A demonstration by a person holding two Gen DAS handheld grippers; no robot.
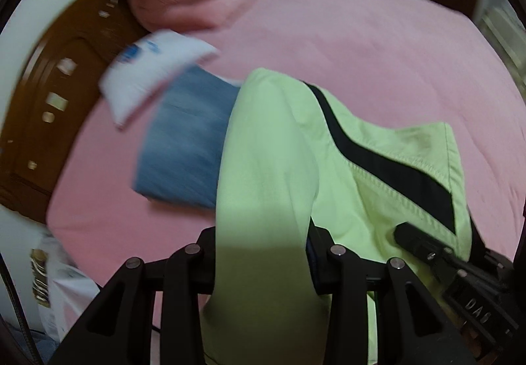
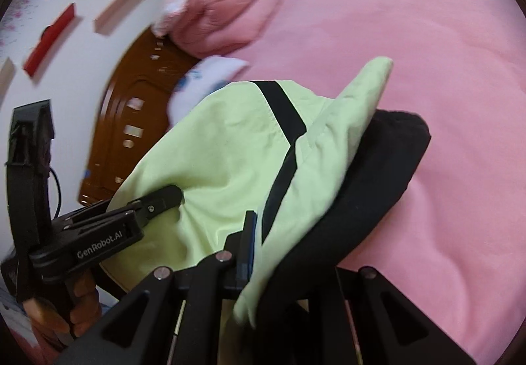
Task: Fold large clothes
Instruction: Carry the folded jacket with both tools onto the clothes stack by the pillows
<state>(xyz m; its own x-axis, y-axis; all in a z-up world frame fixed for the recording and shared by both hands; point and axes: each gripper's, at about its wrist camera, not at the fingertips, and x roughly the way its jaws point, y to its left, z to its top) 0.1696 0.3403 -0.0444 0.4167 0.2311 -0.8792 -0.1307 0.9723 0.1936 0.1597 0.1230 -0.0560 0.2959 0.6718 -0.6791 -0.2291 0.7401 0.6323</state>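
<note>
Left wrist view only: folded blue denim piece [image 1: 187, 135] and white printed packet [image 1: 154, 72] on the pink bedspread [image 1: 378, 53], left of the garment.
Right wrist view only: black lining [image 2: 371, 187] under the garment's right edge; bare hand [image 2: 56, 315] gripping the left tool's handle; red and beige shelves [image 2: 52, 36] on the wall.
Both views: brown wooden headboard [image 1: 42, 102], pink pillow [image 2: 223, 13].
Garment: light green jacket [image 1: 273, 168] with black stripe [image 1: 378, 161], lifted above the bedspread, held between both tools.
Long axis: running from the tools toward the headboard side, stripe slanting along it.
Left gripper [image 1: 263, 253]: pinching a thick bunch of green cloth, jaws easing closer.
Right gripper [image 2: 263, 253]: pressed together on the green and black edge.
</note>
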